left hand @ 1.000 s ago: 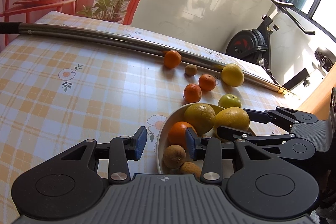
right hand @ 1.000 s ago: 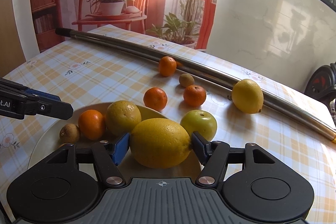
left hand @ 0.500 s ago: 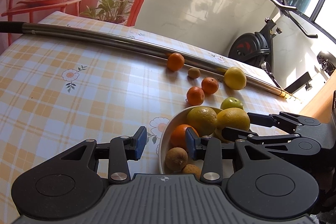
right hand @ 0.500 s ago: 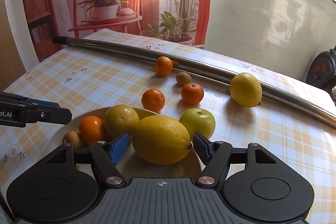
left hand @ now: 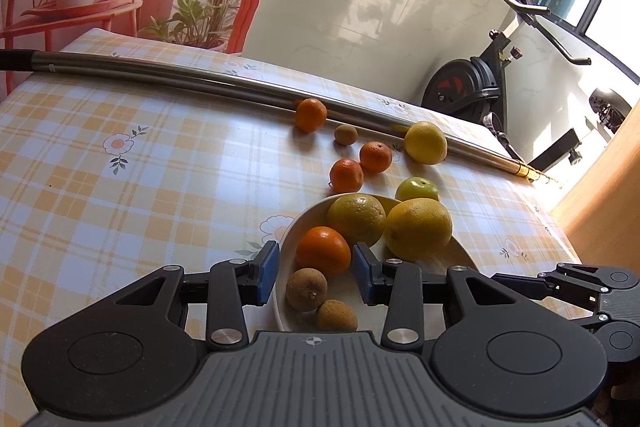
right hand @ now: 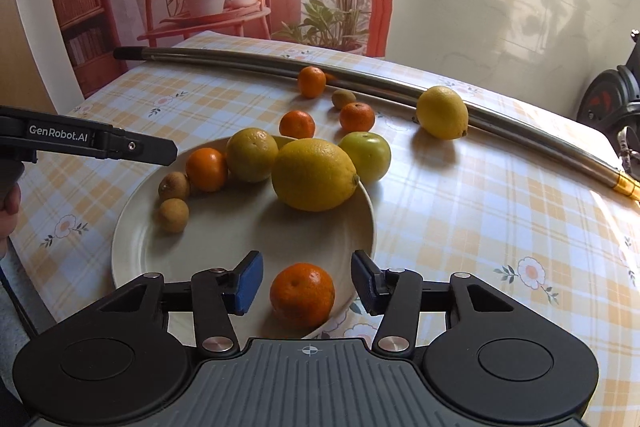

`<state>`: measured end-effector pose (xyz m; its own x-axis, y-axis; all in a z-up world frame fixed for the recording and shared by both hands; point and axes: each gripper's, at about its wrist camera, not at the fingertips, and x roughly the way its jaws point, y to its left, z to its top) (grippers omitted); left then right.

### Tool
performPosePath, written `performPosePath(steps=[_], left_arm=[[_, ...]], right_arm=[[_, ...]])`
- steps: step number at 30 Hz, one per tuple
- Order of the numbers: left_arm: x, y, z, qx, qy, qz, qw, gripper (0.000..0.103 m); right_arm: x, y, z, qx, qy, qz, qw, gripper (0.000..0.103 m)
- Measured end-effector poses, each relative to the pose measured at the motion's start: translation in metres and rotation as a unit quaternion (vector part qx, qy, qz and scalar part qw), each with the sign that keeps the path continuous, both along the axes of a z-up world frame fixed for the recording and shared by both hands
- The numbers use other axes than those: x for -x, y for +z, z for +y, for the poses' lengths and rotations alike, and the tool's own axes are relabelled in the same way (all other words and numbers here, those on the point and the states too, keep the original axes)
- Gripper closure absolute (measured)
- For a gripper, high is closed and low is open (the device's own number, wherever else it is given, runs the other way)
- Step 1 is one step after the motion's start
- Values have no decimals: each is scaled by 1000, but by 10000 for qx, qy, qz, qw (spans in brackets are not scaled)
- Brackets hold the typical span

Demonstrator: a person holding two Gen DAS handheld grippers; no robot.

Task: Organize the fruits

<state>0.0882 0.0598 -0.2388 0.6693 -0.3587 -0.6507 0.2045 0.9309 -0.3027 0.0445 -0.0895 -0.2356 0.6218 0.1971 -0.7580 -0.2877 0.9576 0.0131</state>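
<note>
A cream plate (right hand: 260, 235) holds a large lemon (right hand: 314, 174), a yellow-green orange (right hand: 252, 155), a tangerine (right hand: 206, 169) and two small brown fruits (right hand: 173, 185). Another tangerine (right hand: 302, 295) sits at the plate's near rim, loose between the fingers of my open right gripper (right hand: 306, 283). In the left wrist view my left gripper (left hand: 313, 273) is open over the plate's (left hand: 338, 297) left rim, just short of its tangerine (left hand: 322, 250). The right gripper (left hand: 520, 281) shows low beside the plate.
Loose on the checked tablecloth beyond the plate lie a green apple (right hand: 366, 155), three tangerines (right hand: 297, 124), a kiwi (right hand: 343, 98) and a second lemon (right hand: 442, 112). A long metal pole (right hand: 240, 58) crosses the back. A hand (right hand: 8, 203) shows at the left edge.
My right gripper opened and let go of the large lemon, which now rests on the plate, then drew back toward the near rim. The left gripper barely moved.
</note>
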Motion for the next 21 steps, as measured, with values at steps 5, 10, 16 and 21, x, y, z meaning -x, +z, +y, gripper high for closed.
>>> performPosePath(steps=[5,10,16,21], left_arm=[[5,2,-1,-30,-44,-33,10000,61],[6,1,4,0,67,14,10000,61],[5,-1,6,27,138,44,9999,61],[4,-5,9,43,175,90,9998,61]], right_arm=[[9,-5,4,213,65,22,9998,66],[9,-6,10,394,192,-65,9990,72],[-5,-8,14,523,162,-353,9979,74],[-23,-11,16,682,70,-511,9963,74]])
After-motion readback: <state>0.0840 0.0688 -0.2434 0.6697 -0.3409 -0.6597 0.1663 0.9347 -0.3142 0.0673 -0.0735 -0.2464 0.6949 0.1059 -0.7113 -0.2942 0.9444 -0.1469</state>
